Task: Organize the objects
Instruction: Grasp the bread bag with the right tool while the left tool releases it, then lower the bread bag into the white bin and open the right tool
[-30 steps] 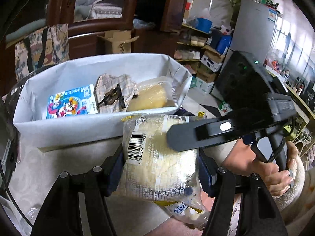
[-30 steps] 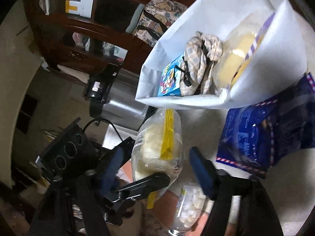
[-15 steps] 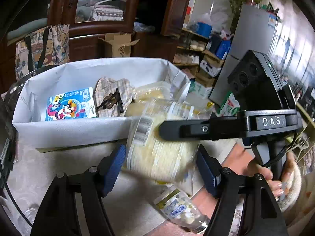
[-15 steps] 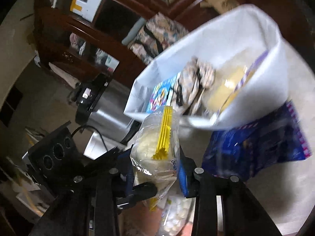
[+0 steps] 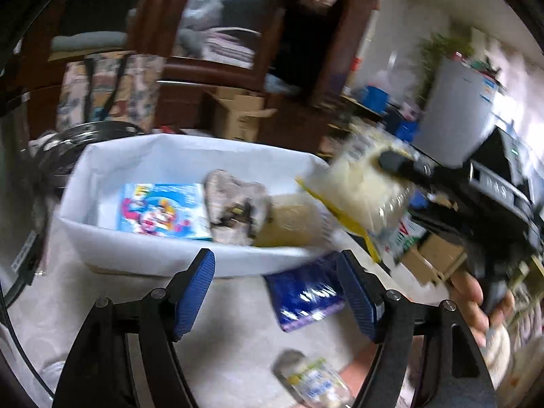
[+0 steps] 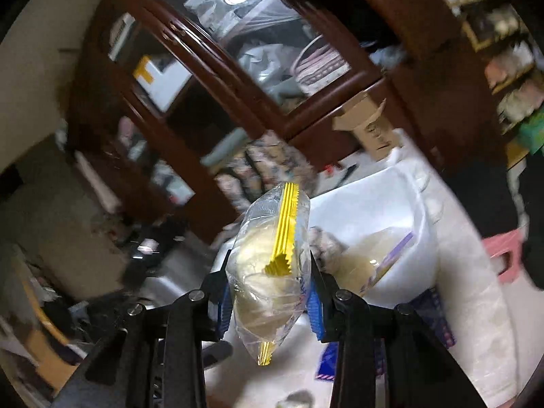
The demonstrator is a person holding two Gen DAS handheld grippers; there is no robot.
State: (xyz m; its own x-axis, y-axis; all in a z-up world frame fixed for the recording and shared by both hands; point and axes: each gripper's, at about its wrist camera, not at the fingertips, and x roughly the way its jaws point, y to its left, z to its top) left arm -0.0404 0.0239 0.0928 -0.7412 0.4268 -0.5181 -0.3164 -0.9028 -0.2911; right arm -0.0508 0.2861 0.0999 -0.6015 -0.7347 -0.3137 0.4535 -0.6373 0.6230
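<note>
Up in the air, off the table, a clear bread bag (image 6: 268,272) with a yellow crimped seam is clamped between the blue pads of the right gripper (image 6: 268,297). The pale loaf inside fills most of the wrapper, and the bag's lower end hangs below the pads. From the left wrist camera the same bag (image 5: 365,187) appears at the right, blurred, above the right end of a white fabric bin (image 5: 146,248), with the person's hand (image 5: 472,302) wrapped around the gripper's handle.

The left gripper (image 5: 277,294) is released: its two blue pads (image 5: 193,292) stand wide apart over the pale tablecloth (image 5: 112,285), with nothing between them.

The white bin sits toward the far side of the table. Inside it, from its left end to its right, lie a blue cartoon-printed packet (image 5: 159,210), a crumpled checked cloth (image 5: 234,210) and a second wrapped loaf (image 5: 289,221), each touching the next.

Just outside the bin's near wall, toward its right end, a dark blue foil snack bag (image 5: 306,295) lies flat on the tablecloth. Nearer the table's front edge lies a small clear bottle (image 5: 312,380) with pale pieces inside, on its side.

Behind the table stand a dark wooden cabinet (image 6: 210,78) with glass doors, a printed tote bag (image 5: 105,91) and an open cardboard box (image 5: 234,115).
</note>
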